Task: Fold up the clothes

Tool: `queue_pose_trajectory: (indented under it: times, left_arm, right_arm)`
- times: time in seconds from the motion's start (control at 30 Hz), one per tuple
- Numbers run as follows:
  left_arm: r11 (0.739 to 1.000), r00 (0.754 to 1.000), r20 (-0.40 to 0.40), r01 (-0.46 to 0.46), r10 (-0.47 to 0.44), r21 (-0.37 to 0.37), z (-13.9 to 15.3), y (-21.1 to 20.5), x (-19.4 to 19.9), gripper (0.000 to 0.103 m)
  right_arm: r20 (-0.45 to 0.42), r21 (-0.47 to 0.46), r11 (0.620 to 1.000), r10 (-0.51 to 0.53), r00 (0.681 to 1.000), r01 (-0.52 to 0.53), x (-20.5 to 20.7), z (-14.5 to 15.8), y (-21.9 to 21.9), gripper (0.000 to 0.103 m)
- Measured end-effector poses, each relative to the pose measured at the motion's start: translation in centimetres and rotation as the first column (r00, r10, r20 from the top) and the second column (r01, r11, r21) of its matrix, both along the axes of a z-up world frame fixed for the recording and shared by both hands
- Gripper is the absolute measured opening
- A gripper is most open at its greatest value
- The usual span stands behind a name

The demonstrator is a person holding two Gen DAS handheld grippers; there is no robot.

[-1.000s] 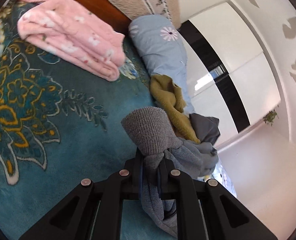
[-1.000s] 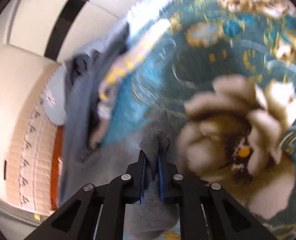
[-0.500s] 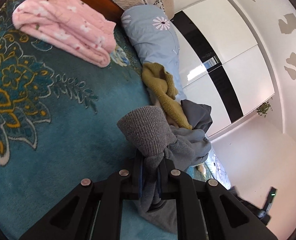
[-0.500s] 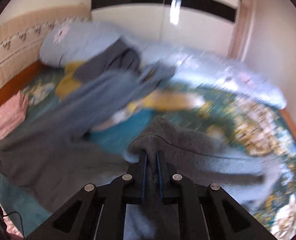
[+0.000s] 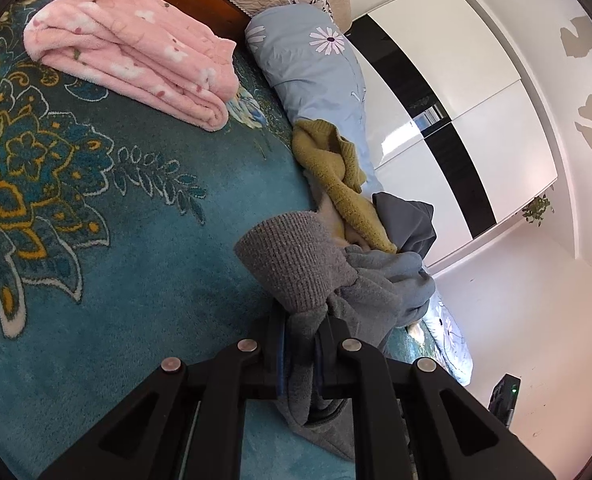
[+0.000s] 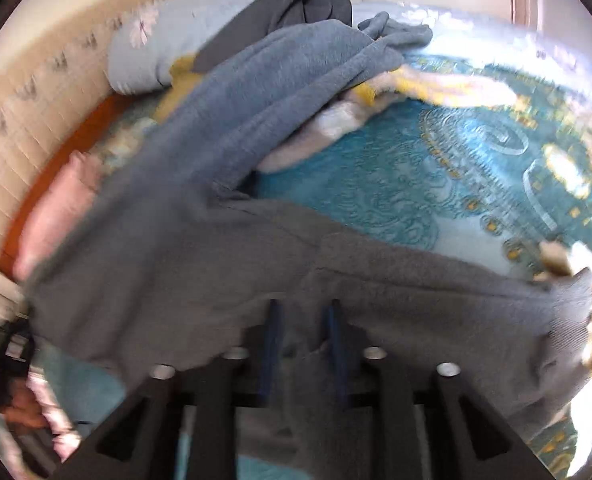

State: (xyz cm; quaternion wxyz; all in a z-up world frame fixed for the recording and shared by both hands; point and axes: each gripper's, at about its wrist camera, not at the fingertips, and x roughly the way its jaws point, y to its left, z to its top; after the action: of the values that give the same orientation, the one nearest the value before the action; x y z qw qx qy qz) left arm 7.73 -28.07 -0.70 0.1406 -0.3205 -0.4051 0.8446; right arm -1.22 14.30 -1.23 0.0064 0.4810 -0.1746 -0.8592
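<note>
Both grippers, left (image 5: 300, 354) & right (image 6: 301, 330), clamped on grey sweater (image 6: 224, 216); since 1 s ago garment was drawn out flatter across blanket (image 6: 435, 168), ready for folding.

Home bedroom: pillow (image 5: 315, 68), wardrobe (image 5: 455, 92).

The right wrist view is motion-blurred. The grey sweater (image 6: 200, 240) hides the right hand-held gripper (image 6: 301, 320) fingertips and most of the pink blanket (image 6: 60, 208); the dark bundle (image 6: 307, 0) is cropped.

Right gripper (image 6: 301, 330) fingers pinch grey sweater (image 6: 216, 248) spread over teal blanket (image 6: 435, 184).
</note>
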Motion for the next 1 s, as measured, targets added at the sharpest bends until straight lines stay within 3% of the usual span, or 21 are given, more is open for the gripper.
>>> queue_pose_trajectory:
  times: [0.07, 0.2, 0.3, 0.37, 0.47, 0.67, 0.83, 1.0]
  left_arm:
    - [1.000, 1.000, 0.001, 0.000, 0.000, 0.004, -0.1, 0.0, 0.1, 0.011]
    - [1.000, 1.000, 0.004, 0.000, 0.000, 0.019, -0.3, -0.1, 0.2, 0.011]
    - [0.999, 1.000, 0.007, 0.000, 0.000, 0.033, -0.5, -0.2, 0.2, 0.011]
    - [0.999, 1.000, 0.009, -0.001, 0.001, 0.039, -0.6, -0.2, 0.3, 0.011]
    - [0.999, 1.000, 0.011, -0.002, 0.001, 0.044, -0.6, -0.2, 0.3, 0.011]
    - [0.999, 1.000, 0.020, -0.005, 0.004, 0.054, -0.9, -0.2, 0.3, 0.011]
    - [0.998, 1.000, 0.025, -0.008, 0.007, 0.067, -1.2, -0.3, 0.3, 0.011]
    - [0.997, 1.000, 0.015, -0.009, 0.007, 0.080, -1.1, -0.3, 0.5, 0.011]
  right_arm:
    - [-0.041, -0.102, 0.995, 0.004, 0.999, -0.008, 0.8, 0.9, 1.1, 0.055]
    - [-0.138, -0.216, 0.976, -0.063, 0.988, 0.032, 3.0, 4.2, 4.4, 0.058]
    - [-0.182, -0.176, 0.975, -0.169, 0.969, 0.137, 5.1, 6.3, 7.9, 0.059]
    - [-0.156, -0.117, 0.963, -0.258, 0.954, 0.241, 6.5, 6.4, 10.6, 0.059]
    - [-0.081, -0.110, 0.932, -0.355, 0.931, 0.346, 8.1, 4.5, 14.1, 0.059]
    - [0.108, -0.185, 0.858, -0.466, 0.878, 0.479, 11.0, -1.8, 18.0, 0.059]
    - [0.150, -0.306, 0.819, -0.462, 0.874, 0.486, 11.9, -3.8, 17.8, 0.059]
    - [0.107, -0.338, 0.786, -0.513, 0.851, 0.517, 11.3, -4.7, 16.8, 0.055]
